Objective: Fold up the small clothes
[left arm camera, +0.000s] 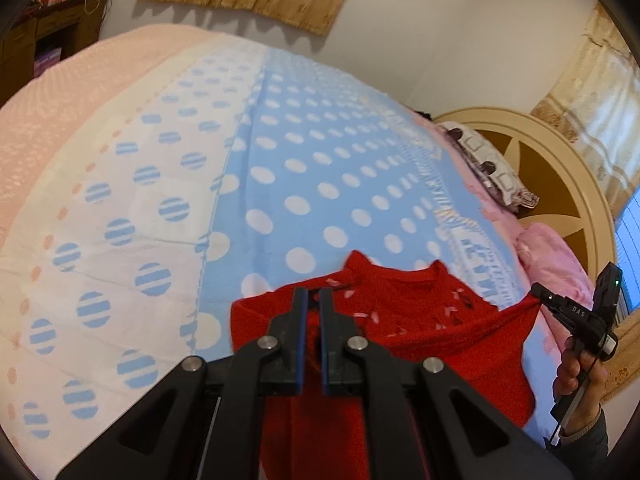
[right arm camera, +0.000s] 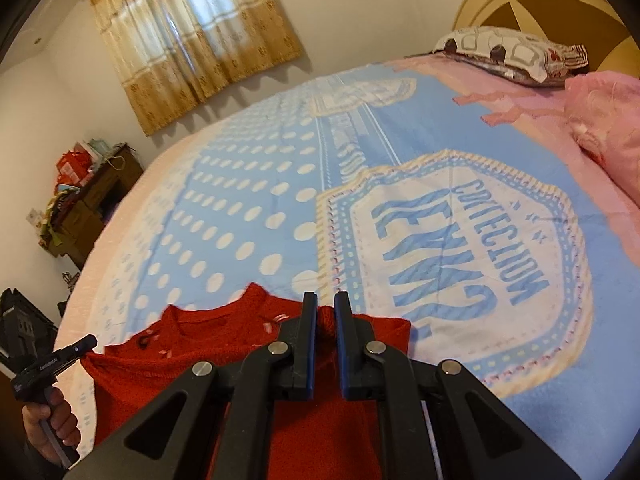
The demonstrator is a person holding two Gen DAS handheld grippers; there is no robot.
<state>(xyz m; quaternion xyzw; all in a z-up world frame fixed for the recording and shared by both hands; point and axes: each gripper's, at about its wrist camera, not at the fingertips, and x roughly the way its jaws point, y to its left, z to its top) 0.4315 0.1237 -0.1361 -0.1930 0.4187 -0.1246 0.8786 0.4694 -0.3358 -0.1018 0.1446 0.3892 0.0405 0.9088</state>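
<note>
A small red knitted sweater (left arm camera: 416, 320) with pale marks near the neck hangs between both grippers above the blue dotted bedspread (left arm camera: 304, 168). My left gripper (left arm camera: 314, 294) is shut on one shoulder of it. My right gripper (right arm camera: 326, 300) is shut on the other shoulder, with red knit bunched between its fingers. The sweater (right arm camera: 200, 360) is stretched sideways, its body hanging below out of sight. Each gripper shows in the other's view: the right one (left arm camera: 538, 292) at the far right, the left one (right arm camera: 90, 342) at the far left.
A patterned pillow (right arm camera: 508, 50) and a pink quilt (right arm camera: 604, 120) lie by the round headboard (left arm camera: 552, 184). A dark wooden cabinet (right arm camera: 96, 200) with clutter stands by the wall. Curtains (right arm camera: 192, 36) cover the window. A pink sheet (left arm camera: 60, 112) borders the bedspread.
</note>
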